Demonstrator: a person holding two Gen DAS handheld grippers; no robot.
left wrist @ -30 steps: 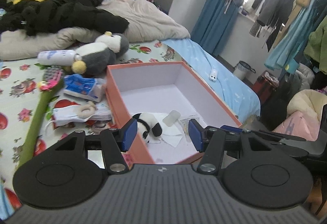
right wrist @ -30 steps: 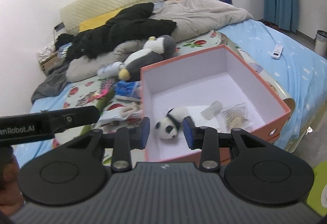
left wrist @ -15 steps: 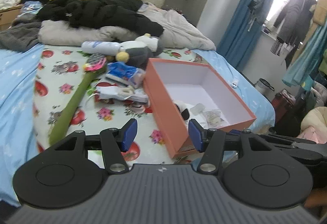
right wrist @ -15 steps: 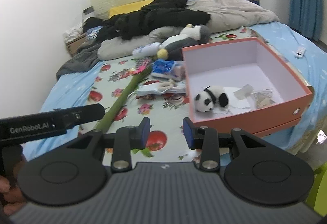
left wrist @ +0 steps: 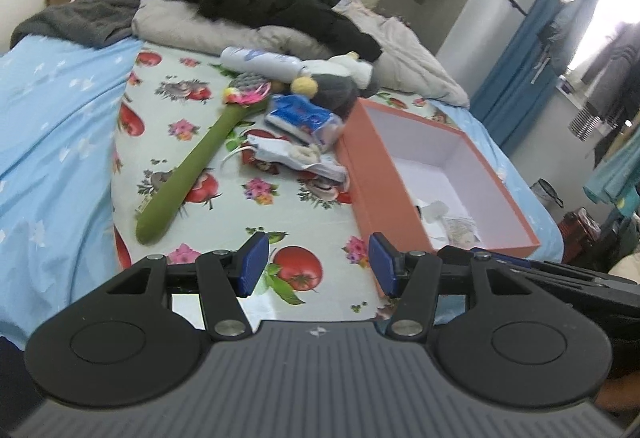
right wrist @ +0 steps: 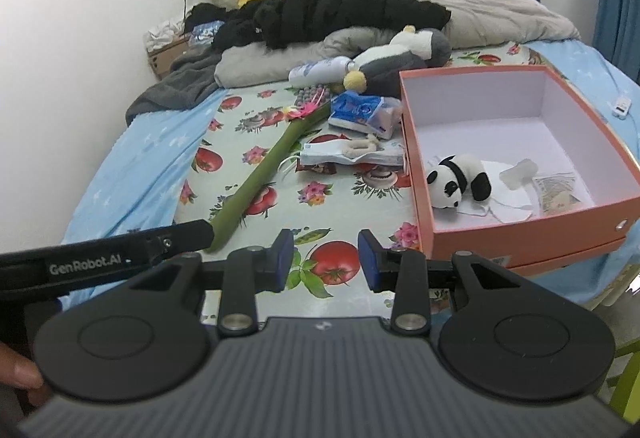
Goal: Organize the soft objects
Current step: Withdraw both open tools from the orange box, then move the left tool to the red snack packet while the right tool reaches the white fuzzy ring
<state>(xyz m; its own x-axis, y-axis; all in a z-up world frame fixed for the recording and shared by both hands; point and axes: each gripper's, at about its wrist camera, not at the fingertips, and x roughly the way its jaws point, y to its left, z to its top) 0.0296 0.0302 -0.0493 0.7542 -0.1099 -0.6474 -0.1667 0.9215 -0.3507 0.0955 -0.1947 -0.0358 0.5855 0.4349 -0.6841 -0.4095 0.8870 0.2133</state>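
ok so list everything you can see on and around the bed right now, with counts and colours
box: 1, orange outside and white inside, open, at the bed's right edge
panda plush: 1, black and white, lying in the box
papers and small packets: a few, white and clear, in the box beside the panda
penguin plush: 1, grey and white, behind the box
green plush stem: 1, green with a pink flower end, lying on the fruit-print sheet
bottle: 1, white, lying by the penguin
tissue pack: 1, blue and white, left of the box
black coat: 1, piled near the headboard
remote: 1, white, on the blue sheet
left gripper: black with blue pads, open, empty
right gripper: same, open, empty
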